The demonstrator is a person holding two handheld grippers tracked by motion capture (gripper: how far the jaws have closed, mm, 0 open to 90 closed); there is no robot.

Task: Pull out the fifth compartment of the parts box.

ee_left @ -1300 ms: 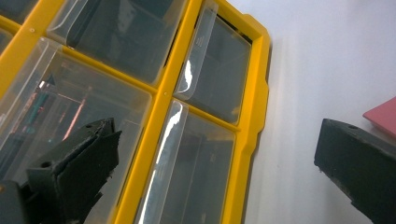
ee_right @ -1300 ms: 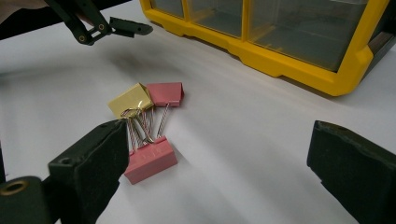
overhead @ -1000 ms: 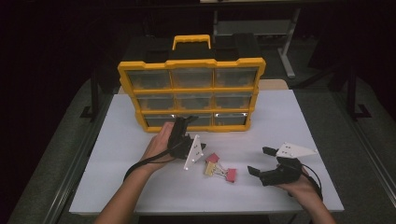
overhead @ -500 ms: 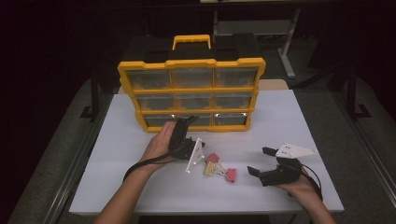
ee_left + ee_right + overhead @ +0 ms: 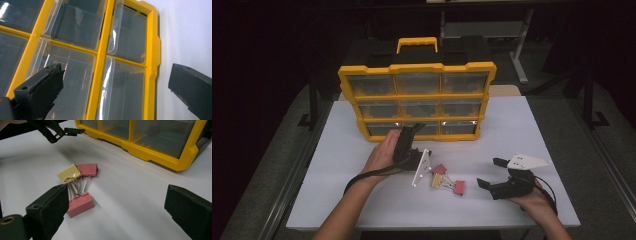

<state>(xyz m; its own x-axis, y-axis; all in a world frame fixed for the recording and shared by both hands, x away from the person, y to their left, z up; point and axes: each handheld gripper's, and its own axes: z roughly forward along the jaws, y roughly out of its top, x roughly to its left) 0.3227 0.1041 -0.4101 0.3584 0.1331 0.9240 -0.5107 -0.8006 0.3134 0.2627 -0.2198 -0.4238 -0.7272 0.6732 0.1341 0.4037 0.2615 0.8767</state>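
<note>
While the yellow plastic organiser box with clear drawers (image 5: 417, 100) is standing upright at the far middle of the white table (image 5: 532, 130), the left tongs (image 5: 411, 137) are pointing at its bottom row, close in front of the drawer fronts. Their two black jaws are standing wide apart and are gripping nothing; in the left gripper view the yellow frame and several clear drawer fronts are lying between them, and whether a jaw tip is touching the box cannot be told. The person's left hand (image 5: 384, 152) is wrapping round the body of the left tongs, with the grey three-cornered plate tilting down toward the table.

The right tongs (image 5: 492, 172) are resting low over the near right part of the table, with the right hand (image 5: 532, 200) underneath. Their jaws are also gaping wide and are carrying nothing.

A small cluster of binder clips (image 5: 77, 187), two pink and one pale yellow with wire handles crossing, is lying flat on the table between the two tongs, near the front edge of the organiser box but apart from it. In the right gripper view the nearest pink clip is sitting just beside the left-hand jaw, without being held.
</note>
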